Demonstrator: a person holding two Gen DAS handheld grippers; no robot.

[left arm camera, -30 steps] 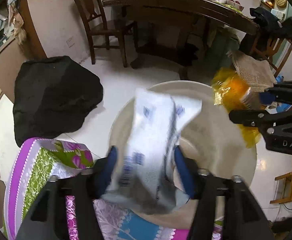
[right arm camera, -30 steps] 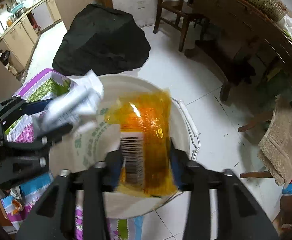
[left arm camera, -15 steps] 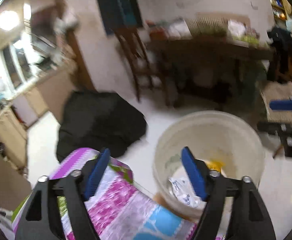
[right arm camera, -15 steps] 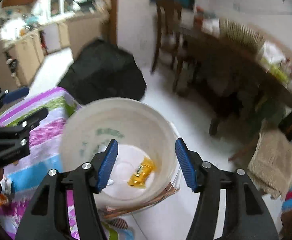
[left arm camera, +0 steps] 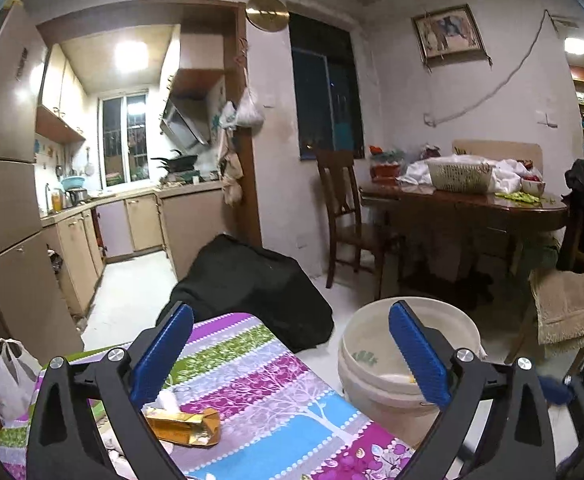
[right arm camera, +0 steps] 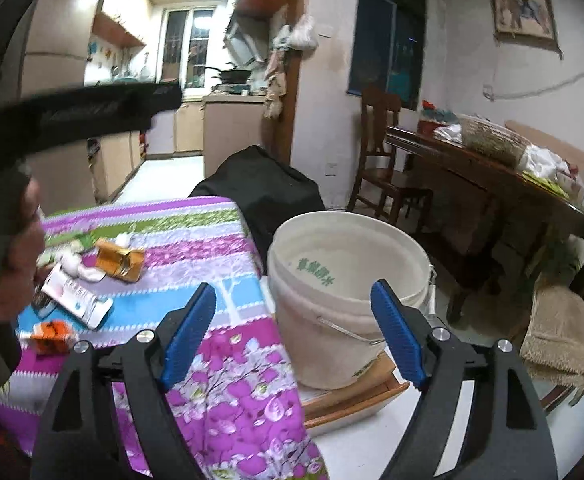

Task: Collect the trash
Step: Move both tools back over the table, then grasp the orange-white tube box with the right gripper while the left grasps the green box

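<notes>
A white bucket (right arm camera: 344,280) stands on the floor beside the table with the floral cloth (right arm camera: 211,264); it also shows in the left wrist view (left arm camera: 376,364). My left gripper (left arm camera: 292,356) is open and empty above the table edge. My right gripper (right arm camera: 292,332) is open and empty, between table and bucket. Trash lies on the cloth: an orange carton (right arm camera: 119,258) (left arm camera: 183,426), a white packet (right arm camera: 75,294), a small orange wrapper (right arm camera: 51,334) and crumpled tissue (right arm camera: 75,264).
A black bag (left arm camera: 251,284) lies on the floor behind the table. A wooden dining table (left arm camera: 472,204) with chairs (left arm camera: 344,216) stands at the right. A beige towel (right arm camera: 564,328) hangs on a chair. The left gripper's body (right arm camera: 71,112) crosses the right view's upper left.
Both grippers let go of their trash, a white packet and a yellow wrapper, into the bucket, opened, then rose and pulled back over the table edge.
</notes>
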